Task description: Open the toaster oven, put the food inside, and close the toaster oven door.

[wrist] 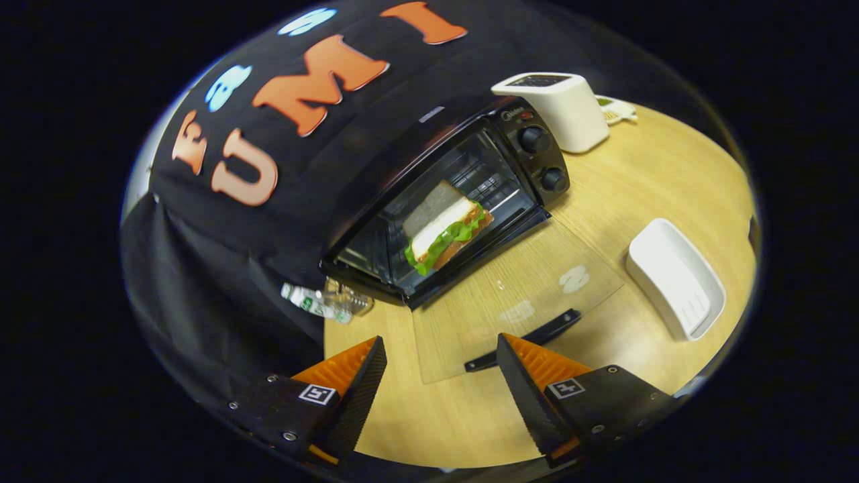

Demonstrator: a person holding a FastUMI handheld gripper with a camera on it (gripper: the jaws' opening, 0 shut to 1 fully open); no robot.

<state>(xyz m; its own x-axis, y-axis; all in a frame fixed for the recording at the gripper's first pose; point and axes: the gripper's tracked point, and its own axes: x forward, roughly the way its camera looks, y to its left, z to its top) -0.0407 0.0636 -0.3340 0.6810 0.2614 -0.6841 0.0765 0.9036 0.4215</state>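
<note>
The black toaster oven (pixel 530 151) stands on the wooden table with its glass door (pixel 517 295) folded down flat, the black handle (pixel 523 339) toward me. A sandwich (pixel 446 228) with white bread and green lettuce lies inside the oven cavity. My gripper (pixel 439 376) hovers in front of the door, open, with nothing between its orange and black fingers (pixel 359 382). The door handle lies just ahead of the right finger.
A white toaster (pixel 560 107) stands beyond the oven's knobs. To the right of the open door a white tray (pixel 674 278) rests on the table (pixel 671 174). A small plastic bottle (pixel 322 302) lies at the oven's left corner, by the black cloth wall.
</note>
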